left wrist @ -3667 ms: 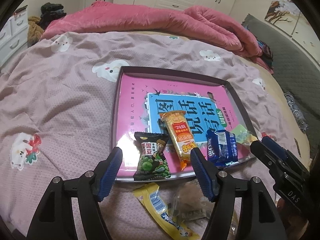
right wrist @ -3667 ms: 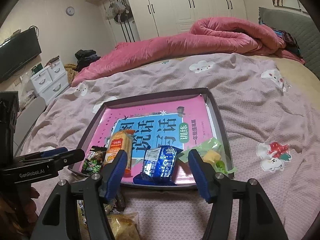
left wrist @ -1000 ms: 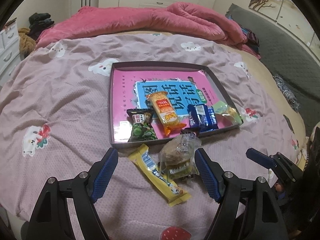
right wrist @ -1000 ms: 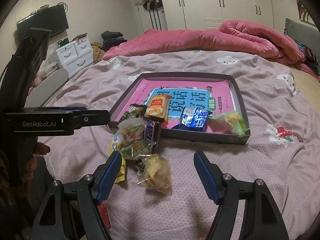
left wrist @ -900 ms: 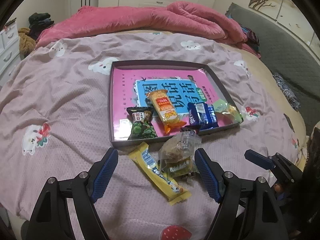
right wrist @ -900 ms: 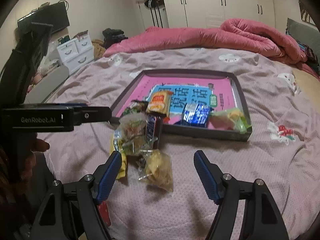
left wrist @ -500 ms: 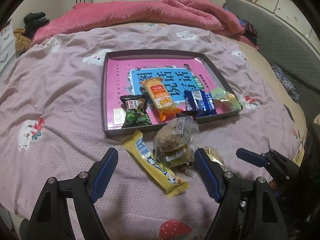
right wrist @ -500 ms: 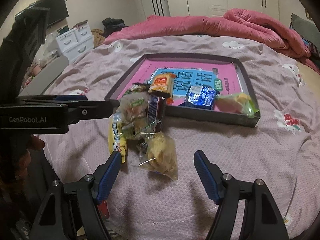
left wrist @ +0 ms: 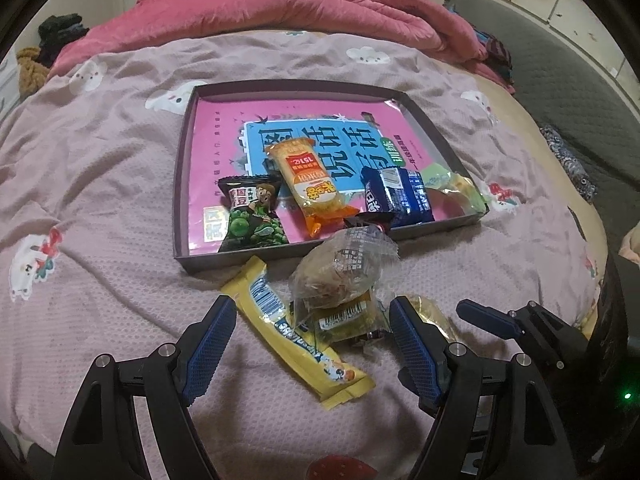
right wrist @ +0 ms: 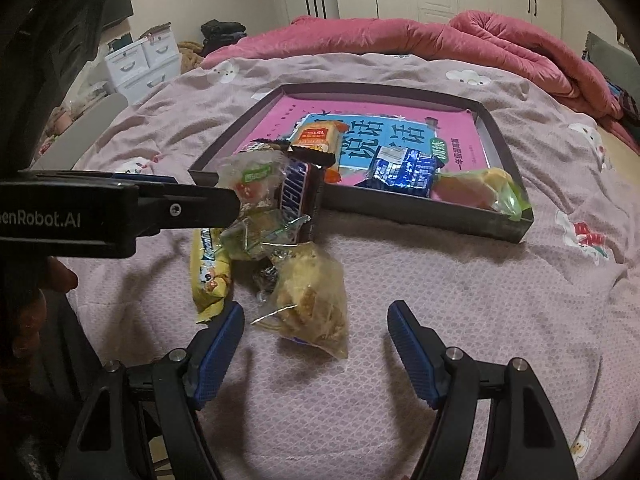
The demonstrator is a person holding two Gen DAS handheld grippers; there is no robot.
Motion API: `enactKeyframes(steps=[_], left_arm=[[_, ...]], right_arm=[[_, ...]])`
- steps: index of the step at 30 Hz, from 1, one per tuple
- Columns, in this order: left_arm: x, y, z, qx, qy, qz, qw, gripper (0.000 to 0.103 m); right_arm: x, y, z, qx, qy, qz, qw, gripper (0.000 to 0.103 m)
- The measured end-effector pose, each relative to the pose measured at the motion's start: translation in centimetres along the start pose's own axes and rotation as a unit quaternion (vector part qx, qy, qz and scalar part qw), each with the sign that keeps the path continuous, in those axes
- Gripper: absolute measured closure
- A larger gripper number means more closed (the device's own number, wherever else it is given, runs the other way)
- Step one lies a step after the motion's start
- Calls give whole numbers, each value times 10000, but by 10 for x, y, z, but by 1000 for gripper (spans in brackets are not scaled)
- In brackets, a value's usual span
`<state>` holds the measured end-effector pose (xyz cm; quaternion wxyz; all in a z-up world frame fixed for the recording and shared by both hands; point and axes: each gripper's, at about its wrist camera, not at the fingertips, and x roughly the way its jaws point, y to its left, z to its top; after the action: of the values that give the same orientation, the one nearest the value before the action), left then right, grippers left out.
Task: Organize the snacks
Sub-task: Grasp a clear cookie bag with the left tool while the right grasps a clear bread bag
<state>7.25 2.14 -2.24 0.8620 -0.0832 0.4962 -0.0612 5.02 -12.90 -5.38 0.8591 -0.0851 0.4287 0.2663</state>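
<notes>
A bed (left wrist: 100, 152) is covered by a pink sheet, with a tray (left wrist: 181, 184), loose snacks (left wrist: 344, 276) and a quilt (left wrist: 280, 12) laid on it.

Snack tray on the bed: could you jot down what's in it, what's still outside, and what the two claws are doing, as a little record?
tray: dark, shallow, on pink bedspread
inside: green pea packet, orange cracker pack, blue biscuit pack, green-wrapped snack
outside: yellow bar, Snickers bar, clear-wrapped pastries
left claw: open, empty
right claw: open, empty
</notes>
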Motion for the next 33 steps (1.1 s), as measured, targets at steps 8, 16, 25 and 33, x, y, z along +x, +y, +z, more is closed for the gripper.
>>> enactKeyframes(steps=[8, 16, 25, 33], left_arm=[[5, 3, 7, -86, -44, -90, 9999, 23], [13, 5, 12, -144, -47, -171, 9997, 23], [24, 7, 15, -231, -46, -395, 9989, 23], [34, 11, 18, -383, 32, -552, 9977, 34]], right_arm=[[9, -4, 3, -63, -47, -75, 9999, 44], [16, -2, 6, -195, -120, -28, 9997, 66], [15, -8, 6, -53, -175, 47, 9998, 67], [14, -11, 6, 23, -212, 109, 9997, 67]])
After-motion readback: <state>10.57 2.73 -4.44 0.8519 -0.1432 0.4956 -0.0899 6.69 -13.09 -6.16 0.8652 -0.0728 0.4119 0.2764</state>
